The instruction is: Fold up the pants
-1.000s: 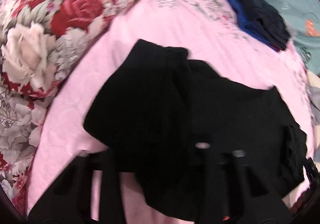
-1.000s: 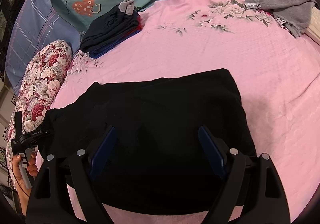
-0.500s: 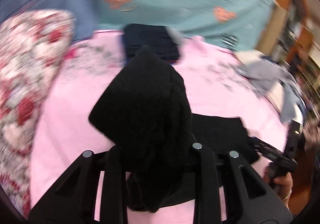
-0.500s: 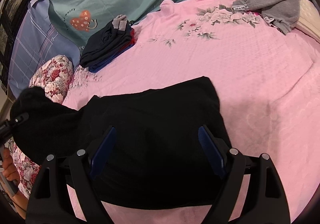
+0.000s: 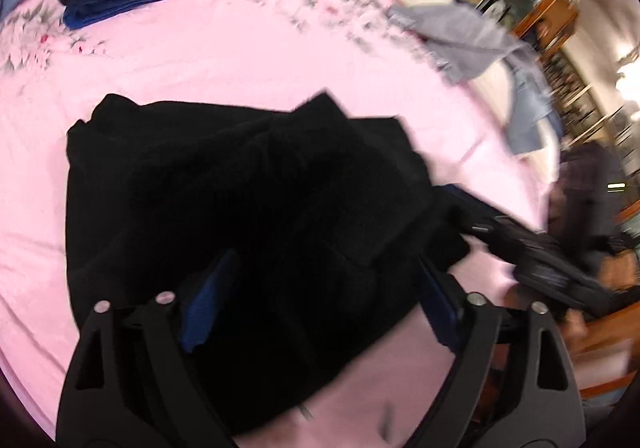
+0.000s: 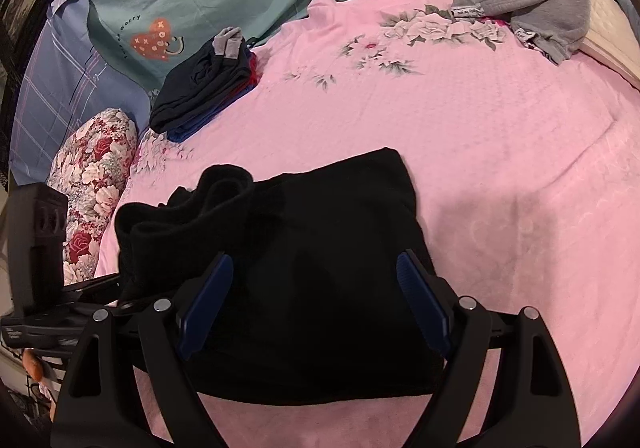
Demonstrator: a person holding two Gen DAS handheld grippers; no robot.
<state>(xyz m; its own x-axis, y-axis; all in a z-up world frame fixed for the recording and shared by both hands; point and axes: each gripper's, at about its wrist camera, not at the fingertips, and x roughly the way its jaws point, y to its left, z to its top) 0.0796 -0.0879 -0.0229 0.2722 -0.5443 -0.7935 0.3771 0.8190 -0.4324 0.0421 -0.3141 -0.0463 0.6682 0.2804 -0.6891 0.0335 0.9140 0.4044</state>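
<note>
left tool (image 5: 320, 288) released pants (image 6: 320, 248)

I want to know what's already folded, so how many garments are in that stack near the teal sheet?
3 at least: a dark navy piece on top, a red one edging out beneath it, and a blue one at the bottom. More may be hidden between them.

left gripper (image 5: 320, 304): jaws spread wide, blue pads facing each other, nothing pinched between them
left gripper pose: low, pointing forward and down; also seen from right wrist view at far left (image 6: 36, 272), body dark, side-on
right gripper (image 6: 316, 300): jaws spread wide, blue pads (image 6: 206, 304) apart, nothing clamped
right gripper in left view (image 5: 532, 252): blurred, at right edge, jaw state unclear there
hand: skin partly visible under left gripper body (image 6: 34, 362)
</note>
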